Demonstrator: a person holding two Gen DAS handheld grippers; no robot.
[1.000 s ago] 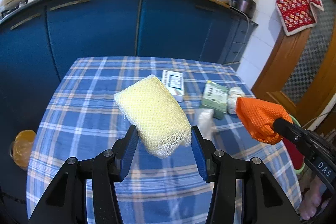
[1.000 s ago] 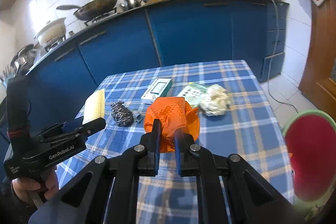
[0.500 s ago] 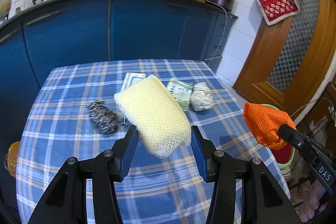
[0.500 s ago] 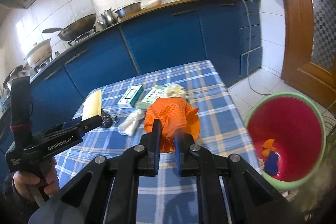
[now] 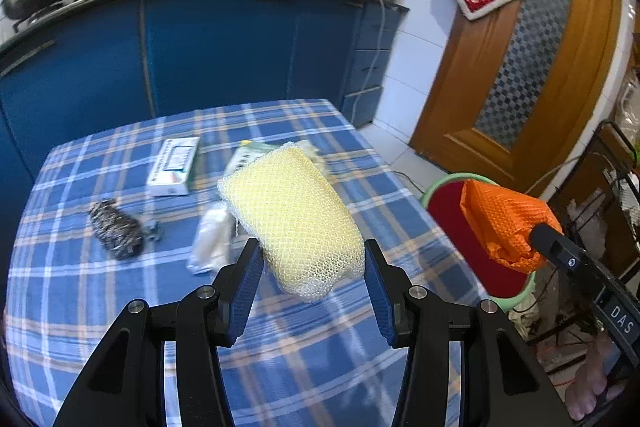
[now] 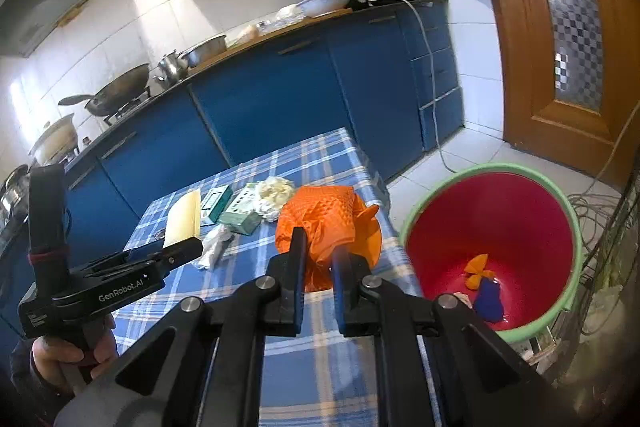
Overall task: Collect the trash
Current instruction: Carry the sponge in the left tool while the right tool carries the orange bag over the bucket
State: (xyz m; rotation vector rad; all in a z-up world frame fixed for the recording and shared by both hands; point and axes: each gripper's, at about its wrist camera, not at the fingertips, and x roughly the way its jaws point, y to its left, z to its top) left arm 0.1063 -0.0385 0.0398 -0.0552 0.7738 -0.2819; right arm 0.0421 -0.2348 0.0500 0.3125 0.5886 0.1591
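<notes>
I have one table under a blue plaid cloth in front of me, and one red bin with a green rim standing on the floor just beside its right edge; inside the bin I count two scraps, one orange and one blue. My left gripper is clamped on one yellow mesh sponge, held up above the cloth; my right gripper is pinched tight on one crumpled orange mesh piece, which sits over the table's right edge, near the bin's rim. Five items lie on the cloth: one white box with a teal side, one green-and-white packet, one crumpled white wad touching that packet, one pale wrapped bundle, and one dark steel-wool scourer well apart to the left.
</notes>
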